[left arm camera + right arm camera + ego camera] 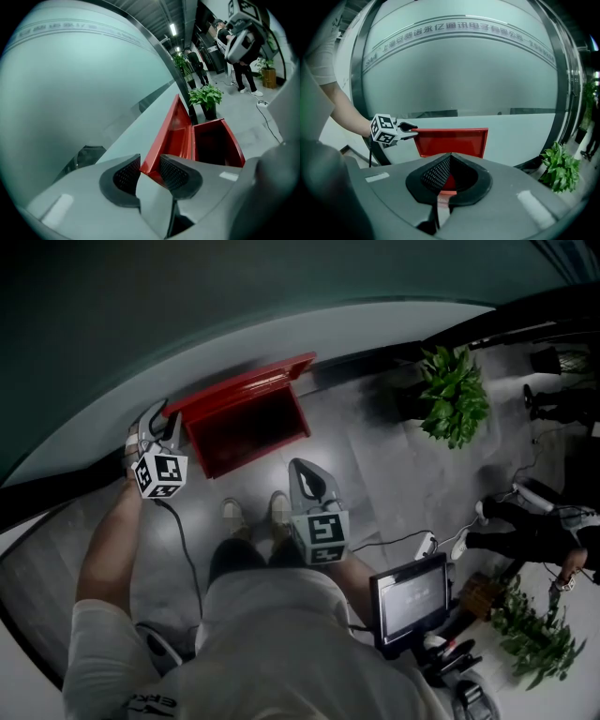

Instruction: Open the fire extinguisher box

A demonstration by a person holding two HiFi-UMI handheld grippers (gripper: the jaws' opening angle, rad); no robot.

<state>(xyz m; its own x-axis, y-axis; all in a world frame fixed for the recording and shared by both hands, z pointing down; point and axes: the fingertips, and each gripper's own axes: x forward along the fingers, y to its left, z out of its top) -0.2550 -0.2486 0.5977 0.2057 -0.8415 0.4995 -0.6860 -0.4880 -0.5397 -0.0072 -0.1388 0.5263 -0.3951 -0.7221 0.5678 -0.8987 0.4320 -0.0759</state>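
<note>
The red fire extinguisher box (pixel 246 437) stands on the floor against the curved wall, its inside showing dark. Its lid (pixel 242 382) is swung up and leans back on the wall. My left gripper (pixel 167 416) is at the lid's left end. In the left gripper view the lid's corner (pixel 151 165) sits between the left gripper's (pixel 150 172) parted jaws, and I see no pad pressing on it. The box body (pixel 218 143) lies beyond. My right gripper (pixel 302 470) hangs in front of the box, shut and empty, its tips (pixel 449 157) meeting before the raised lid (pixel 450 143).
A potted plant (pixel 455 395) stands right of the box by the wall. A monitor on a cart (pixel 410 596) is at my right side, with cables on the floor. People stand at the far right (pixel 534 521). My shoes (pixel 253 512) are just in front of the box.
</note>
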